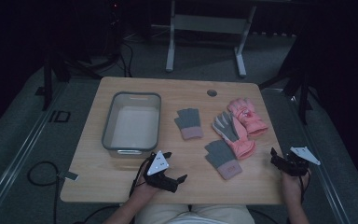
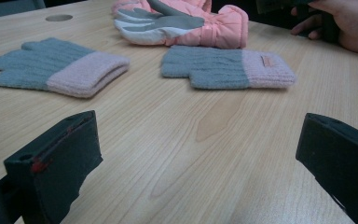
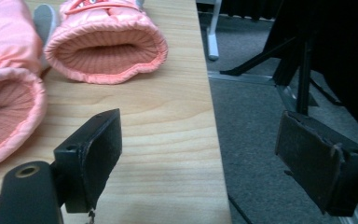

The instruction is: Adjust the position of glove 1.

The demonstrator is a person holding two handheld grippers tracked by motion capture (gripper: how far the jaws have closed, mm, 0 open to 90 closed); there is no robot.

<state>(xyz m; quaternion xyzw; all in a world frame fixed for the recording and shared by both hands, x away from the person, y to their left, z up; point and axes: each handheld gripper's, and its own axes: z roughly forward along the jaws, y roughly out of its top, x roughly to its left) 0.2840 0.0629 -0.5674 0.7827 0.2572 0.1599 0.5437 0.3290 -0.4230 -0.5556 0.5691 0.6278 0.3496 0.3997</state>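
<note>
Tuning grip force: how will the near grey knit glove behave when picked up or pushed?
The grey glove lies flat and thin on the table, so it is probably floppy and would drape from a pinch. The knit looks light and soft, and its ribbed pink cuff seems thicker, likely the better hold. Pushed, it may bunch rather than slide; rolling or tipping seems unlikely.

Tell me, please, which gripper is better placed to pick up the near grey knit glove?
Probably the left gripper: its open jaws face the near grey glove across bare table. The right gripper, also open, sits at the table edge facing the pink gloves.
</note>
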